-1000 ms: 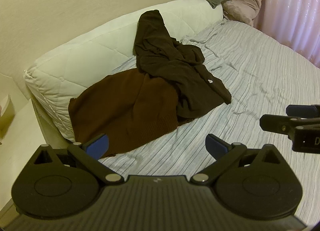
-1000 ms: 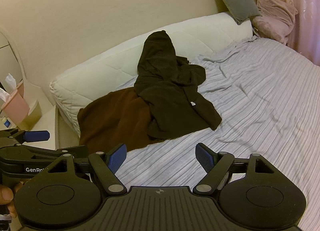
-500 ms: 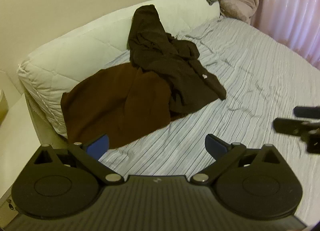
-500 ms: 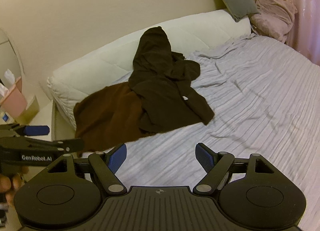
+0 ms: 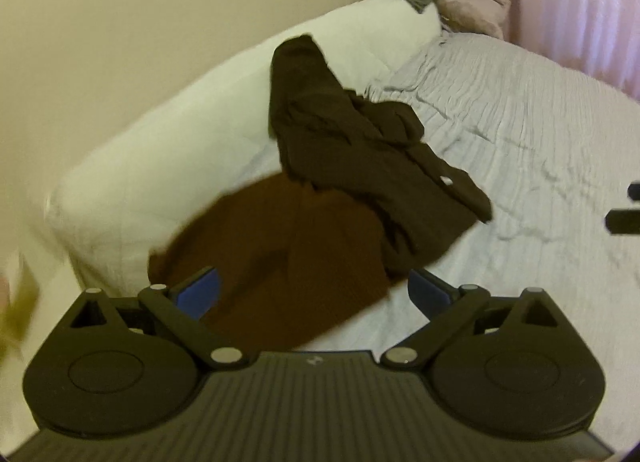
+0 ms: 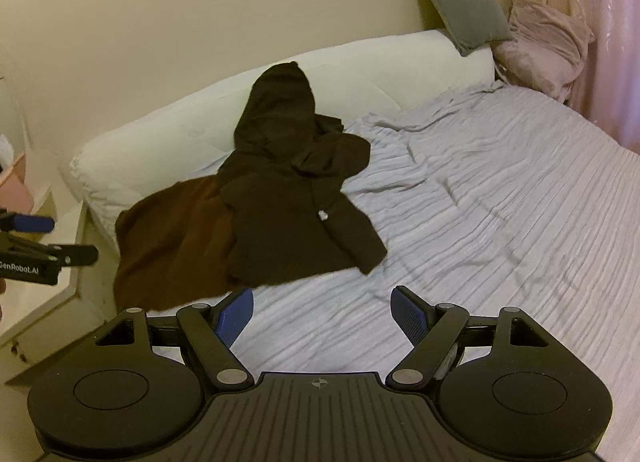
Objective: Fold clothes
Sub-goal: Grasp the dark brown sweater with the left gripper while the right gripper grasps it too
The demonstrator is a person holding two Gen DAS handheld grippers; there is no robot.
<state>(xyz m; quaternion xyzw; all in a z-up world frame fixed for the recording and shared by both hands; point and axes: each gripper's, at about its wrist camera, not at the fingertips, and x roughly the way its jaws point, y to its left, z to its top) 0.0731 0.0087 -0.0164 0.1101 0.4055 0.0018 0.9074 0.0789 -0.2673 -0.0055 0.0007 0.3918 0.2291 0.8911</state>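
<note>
On the striped bed (image 6: 500, 222), a crumpled dark hoodie (image 6: 296, 198) overlaps a brown garment (image 5: 280, 254), running from 11 to 5 o'clock; both released tools hover apart, left tool (image 5: 314, 290) nearer than right tool (image 6: 322, 312).

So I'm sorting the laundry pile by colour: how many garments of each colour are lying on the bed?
Dark blackish-brown garment, crumpled, partly on top of the other: 1
Reddish-brown garment, spread flat: 1
Total: 2 garments, both on the striped sheet; neither gripper touches them.
</note>
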